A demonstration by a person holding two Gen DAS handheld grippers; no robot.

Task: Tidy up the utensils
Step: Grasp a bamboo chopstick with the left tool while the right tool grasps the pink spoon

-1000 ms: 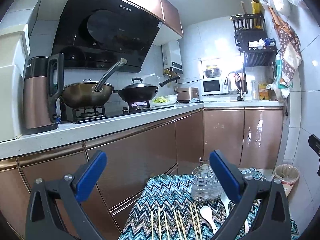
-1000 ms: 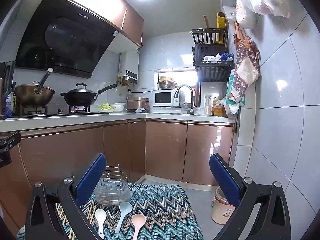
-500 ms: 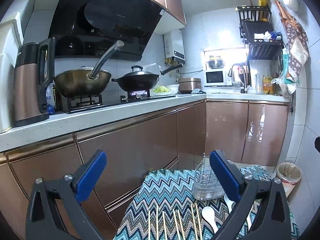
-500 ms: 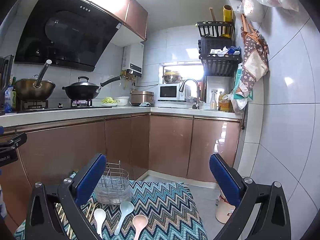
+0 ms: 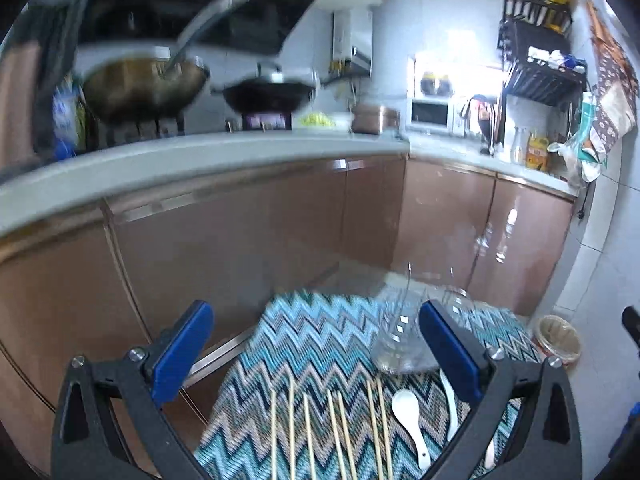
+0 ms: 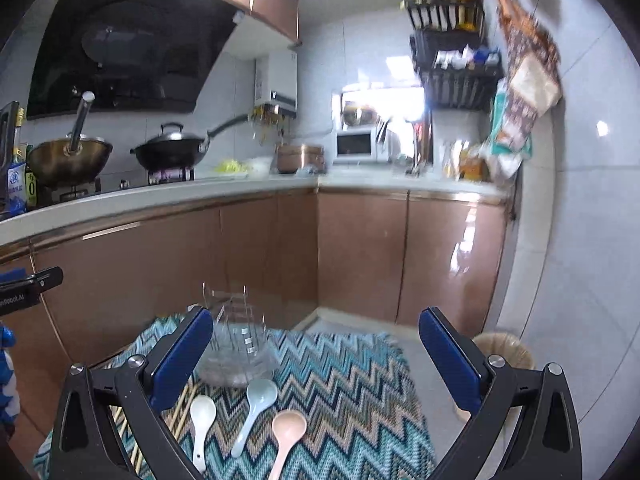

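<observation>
Step in hand, judged: approach, nothing picked yet. All utensils lie on cloth, rack empty as far as visible. Next move prob. calls for lowering one gripper over a single utensil, jaws straddling the handle, then lift and drop it upright into rack.

Room: small kitchen, L-shaped counter [image 6: 200, 196] w/ copper-brown cabinet fronts running far left to far right; two woks on hob at left, microwave in far corner, wall rack upper right. Left view motion-blurred.

Surface: zigzag cloth [image 6: 340, 380], teal/white, covering a low table near camera. Bin [image 6: 504, 350] on floor to its right.

Wire utensil rack [image 6: 236, 344] stands at far edge of cloth, upright.

Left gripper [image 5: 316, 352]: jaws wide apart, holding nothing, above near-left part of cloth. Right gripper [image 6: 316, 352]: jaws wide apart, also empty.

Chopsticks [image 5: 332, 432]: several, laid side by side, near left of cloth.

Spoons, near side, just before rack: white spoon [image 6: 200, 420], blue spoon [image 6: 256, 404], pink spoon [image 6: 286, 432]. Apart from each other.
</observation>
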